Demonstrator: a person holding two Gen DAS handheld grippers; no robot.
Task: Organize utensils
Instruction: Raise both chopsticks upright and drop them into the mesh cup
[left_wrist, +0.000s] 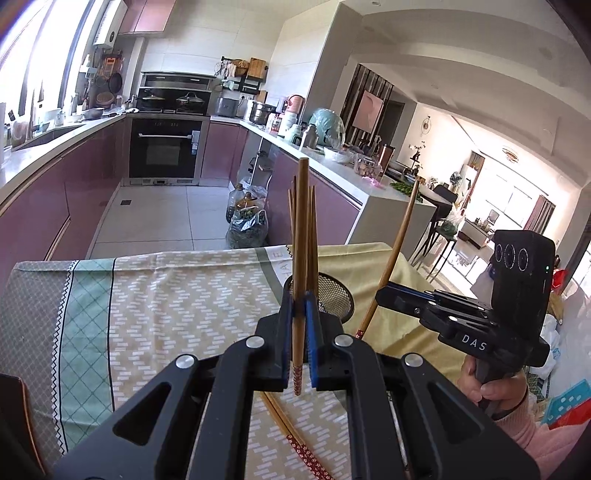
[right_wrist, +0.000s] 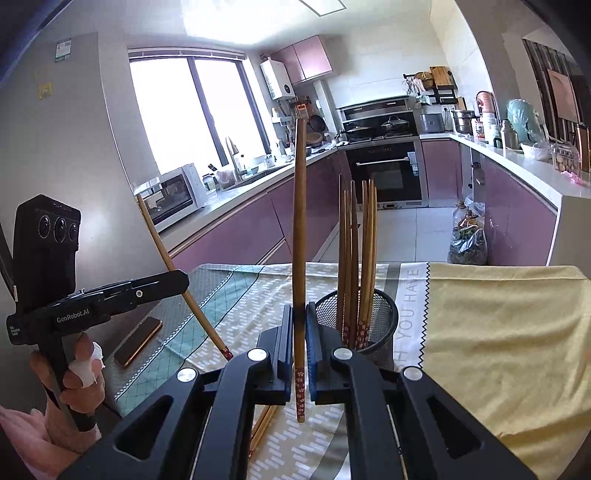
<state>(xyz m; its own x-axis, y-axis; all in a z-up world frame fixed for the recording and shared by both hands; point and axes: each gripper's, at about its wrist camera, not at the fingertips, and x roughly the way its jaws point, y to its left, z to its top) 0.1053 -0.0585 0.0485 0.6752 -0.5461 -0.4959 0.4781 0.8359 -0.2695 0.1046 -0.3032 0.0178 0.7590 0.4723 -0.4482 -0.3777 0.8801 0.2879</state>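
Left wrist view
Left tongs (left_wrist: 299, 306): closed on one wooden chopstick (left_wrist: 302, 236), gripped low on the shaft; it stands nearly upright, patterned red end (left_wrist: 297, 380) hanging below the blue pads.
Mesh cup (left_wrist: 334, 295): black wire holder on the surface just behind the tongs, partly hidden; several chopsticks in the cup (left_wrist: 313, 229) stand upright, tips up.
Right tongs (left_wrist: 384, 295): seen from the side at right, closed on a second chopstick (left_wrist: 400, 240) that leans to the right, red end down.
Right hand (left_wrist: 491, 387): wrapped around the tool handle, pink sleeve below.
Loose chopsticks (left_wrist: 291, 435): lie flat on the patterned tablecloth (left_wrist: 166, 302) under the left tongs.

Right wrist view
Right tongs (right_wrist: 300, 325): closed on one chopstick (right_wrist: 299, 221), nearly vertical, red flowered end (right_wrist: 300, 391) below the pads.
Mesh cup (right_wrist: 384, 317): just right of and behind the tongs, on the cloth-covered surface; bundle of chopsticks (right_wrist: 356, 251) inside, red ends down.
Left tongs (right_wrist: 183, 278): at left, closed on a slanting chopstick (right_wrist: 166, 254), red end near the cloth.
Left hand (right_wrist: 74, 384): on the handle, white wrap on one finger.
Phone (right_wrist: 138, 339): lies flat on the surface, left of the cloth edge.
Loose chopsticks (right_wrist: 264, 424): partly visible on the cloth beneath the tongs.
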